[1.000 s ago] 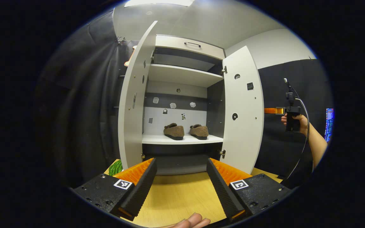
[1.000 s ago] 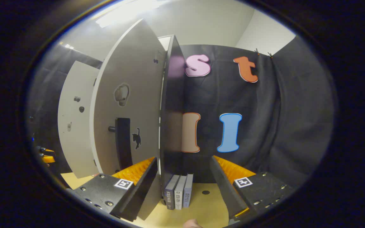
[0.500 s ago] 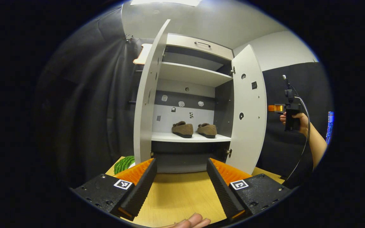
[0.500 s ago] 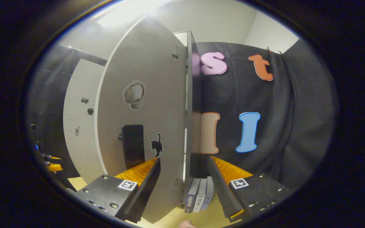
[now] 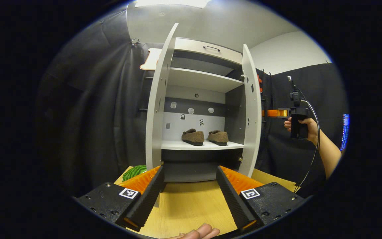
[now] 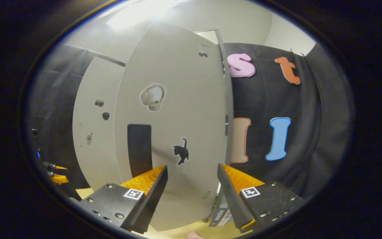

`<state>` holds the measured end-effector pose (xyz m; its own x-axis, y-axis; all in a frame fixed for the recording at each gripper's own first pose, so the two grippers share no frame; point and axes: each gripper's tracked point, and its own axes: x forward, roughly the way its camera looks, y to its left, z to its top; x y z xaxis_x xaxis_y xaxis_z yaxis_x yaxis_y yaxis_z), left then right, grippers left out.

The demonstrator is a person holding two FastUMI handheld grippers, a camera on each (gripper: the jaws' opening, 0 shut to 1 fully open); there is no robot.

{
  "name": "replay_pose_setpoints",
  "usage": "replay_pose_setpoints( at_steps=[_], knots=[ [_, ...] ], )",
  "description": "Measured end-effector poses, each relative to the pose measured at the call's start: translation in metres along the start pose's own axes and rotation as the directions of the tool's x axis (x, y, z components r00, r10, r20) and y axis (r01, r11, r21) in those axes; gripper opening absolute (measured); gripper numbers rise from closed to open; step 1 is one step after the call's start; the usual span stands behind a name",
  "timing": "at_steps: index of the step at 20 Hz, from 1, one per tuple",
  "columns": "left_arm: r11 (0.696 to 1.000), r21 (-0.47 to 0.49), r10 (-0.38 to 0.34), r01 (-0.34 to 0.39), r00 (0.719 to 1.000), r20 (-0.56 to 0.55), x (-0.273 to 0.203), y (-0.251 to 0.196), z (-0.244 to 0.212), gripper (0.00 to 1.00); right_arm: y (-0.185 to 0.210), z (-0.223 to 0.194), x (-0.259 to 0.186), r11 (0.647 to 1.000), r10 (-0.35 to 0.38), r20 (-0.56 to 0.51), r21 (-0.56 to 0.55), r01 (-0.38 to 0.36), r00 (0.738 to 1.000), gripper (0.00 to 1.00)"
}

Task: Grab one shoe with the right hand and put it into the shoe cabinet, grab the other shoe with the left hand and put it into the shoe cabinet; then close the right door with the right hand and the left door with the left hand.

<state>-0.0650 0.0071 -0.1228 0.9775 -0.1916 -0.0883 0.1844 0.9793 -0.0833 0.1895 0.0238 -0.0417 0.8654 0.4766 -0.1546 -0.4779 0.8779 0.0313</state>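
Observation:
Two brown fuzzy shoes (image 5: 193,136) (image 5: 219,137) stand side by side on the lower shelf of the white shoe cabinet (image 5: 197,79). My left gripper (image 5: 189,196) hangs open over the wooden table (image 5: 184,205), in front of the cabinet and holding nothing. The left door (image 5: 154,109) stands wide open. The right door (image 5: 252,116) is partly swung in and looks almost edge-on. My right gripper (image 5: 267,113), held by a hand (image 5: 305,124), reaches the door's outer side. In the right gripper view my right gripper (image 6: 192,196) is open against the right door (image 6: 177,116), beside its black handle (image 6: 139,149).
A green striped object (image 5: 134,172) lies on the table by the left door's foot. Books (image 6: 222,217) stand at the cabinet's right side. A drawer with a handle (image 5: 211,48) tops the cabinet. Black cloth walls surround the booth.
The right door has swung inward toward the cabinet with my right gripper against its outer face. The left gripper's view has shifted slightly; the shoes have not moved.

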Motion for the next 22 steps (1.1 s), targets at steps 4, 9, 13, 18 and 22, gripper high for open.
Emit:
replay_pose_setpoints(
  at_steps=[4, 9, 13, 18, 22],
  knots=[
    [0.999, 0.006, 0.033, -0.033, 0.999, -0.018, -0.011, 0.014, -0.004, 0.96, 0.03, -0.015, 0.011, 0.999, 0.039, -0.011, 0.02, -0.039, 0.999, 0.92],
    [0.996, 0.02, 0.082, -0.082, 0.996, -0.027, -0.02, 0.044, -0.005, 0.97, 0.054, -0.028, 0.009, 0.999, 0.051, 0.028, 0.017, -0.051, 0.998, 0.96],
    [0.991, 0.01, 0.131, -0.13, 0.991, -0.022, -0.027, 0.073, 0.002, 0.96, 0.073, -0.04, -0.013, 0.993, 0.07, 0.055, 0.091, -0.074, 0.996, 0.96],
    [0.976, -0.011, 0.218, -0.218, 0.976, 0.012, -0.032, 0.123, 0.027, 0.96, 0.095, -0.049, -0.053, 0.99, 0.067, 0.119, 0.115, -0.081, 0.991, 0.96],
    [0.972, 0.018, 0.231, -0.233, 0.971, 0.063, -0.018, 0.152, 0.056, 0.96, 0.112, -0.056, -0.093, 0.989, 0.024, 0.144, 0.142, -0.045, 0.989, 0.96]
  ],
)
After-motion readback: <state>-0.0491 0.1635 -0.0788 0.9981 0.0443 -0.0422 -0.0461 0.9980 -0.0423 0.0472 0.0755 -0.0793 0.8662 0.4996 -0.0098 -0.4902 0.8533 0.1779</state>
